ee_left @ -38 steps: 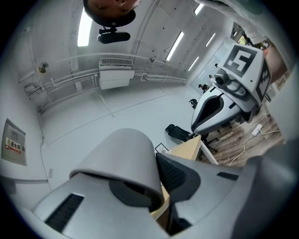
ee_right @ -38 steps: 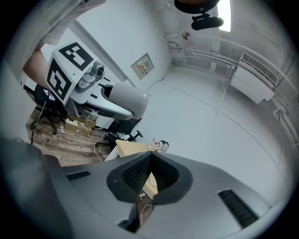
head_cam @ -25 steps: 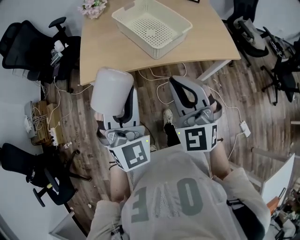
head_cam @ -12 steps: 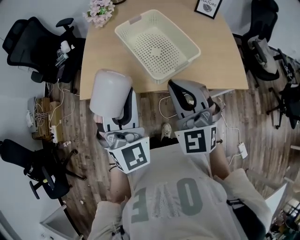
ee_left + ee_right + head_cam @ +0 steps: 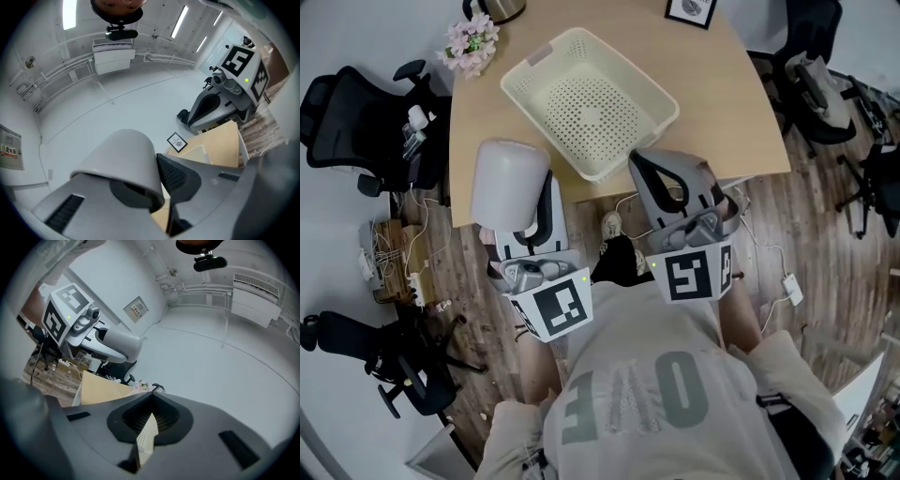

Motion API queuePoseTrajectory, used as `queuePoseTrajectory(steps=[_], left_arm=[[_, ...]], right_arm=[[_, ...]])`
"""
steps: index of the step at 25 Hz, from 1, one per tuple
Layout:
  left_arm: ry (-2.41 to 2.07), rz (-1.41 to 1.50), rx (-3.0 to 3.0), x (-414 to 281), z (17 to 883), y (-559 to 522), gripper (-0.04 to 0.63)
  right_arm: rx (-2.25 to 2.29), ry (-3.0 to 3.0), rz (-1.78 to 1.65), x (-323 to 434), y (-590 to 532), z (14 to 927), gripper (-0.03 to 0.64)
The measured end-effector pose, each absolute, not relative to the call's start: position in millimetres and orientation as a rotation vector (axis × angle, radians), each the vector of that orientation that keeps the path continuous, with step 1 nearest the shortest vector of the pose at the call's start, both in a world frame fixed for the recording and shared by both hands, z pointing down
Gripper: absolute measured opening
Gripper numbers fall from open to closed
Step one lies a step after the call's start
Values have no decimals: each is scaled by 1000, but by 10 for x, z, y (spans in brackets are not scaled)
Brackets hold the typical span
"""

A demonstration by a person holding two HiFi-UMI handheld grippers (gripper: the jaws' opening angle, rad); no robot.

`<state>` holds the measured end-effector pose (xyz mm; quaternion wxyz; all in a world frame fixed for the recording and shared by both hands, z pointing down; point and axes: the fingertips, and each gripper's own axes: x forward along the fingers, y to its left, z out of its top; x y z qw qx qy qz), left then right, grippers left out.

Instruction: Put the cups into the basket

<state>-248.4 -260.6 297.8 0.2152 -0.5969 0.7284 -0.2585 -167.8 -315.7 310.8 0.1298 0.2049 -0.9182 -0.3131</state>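
A pale grey cup [image 5: 508,183] is held mouth-down in my left gripper [image 5: 530,204], which is shut on its wall; in the left gripper view the cup [image 5: 123,157] fills the space between the jaws. The cream perforated basket [image 5: 546,64] stands empty on the wooden table [image 5: 727,112], ahead of both grippers. My right gripper [image 5: 661,167] is shut with nothing in it, its tips over the table's near edge beside the basket's front corner. A sliver of the basket [image 5: 146,433] shows past its jaws.
A pink flower bunch [image 5: 469,37], a kettle [image 5: 499,7] and a small framed picture [image 5: 692,8] stand at the table's far side. Office chairs [image 5: 356,103] flank the table on both sides. Cables and a power strip [image 5: 394,272] lie on the wooden floor.
The table and basket have slid lower and nearer in the head view. Both grippers now reach the table's near edge, the left one still carrying the cup.
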Motion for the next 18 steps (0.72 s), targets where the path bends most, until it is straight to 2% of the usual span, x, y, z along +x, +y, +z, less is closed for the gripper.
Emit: queuePoseTrajectory(steps=[18], left_arm=[[1992, -695, -1754, -3038, 2722, -3762, 49]], right_arm=[[747, -2659, -934, -2160, -4119, 2760, -2]])
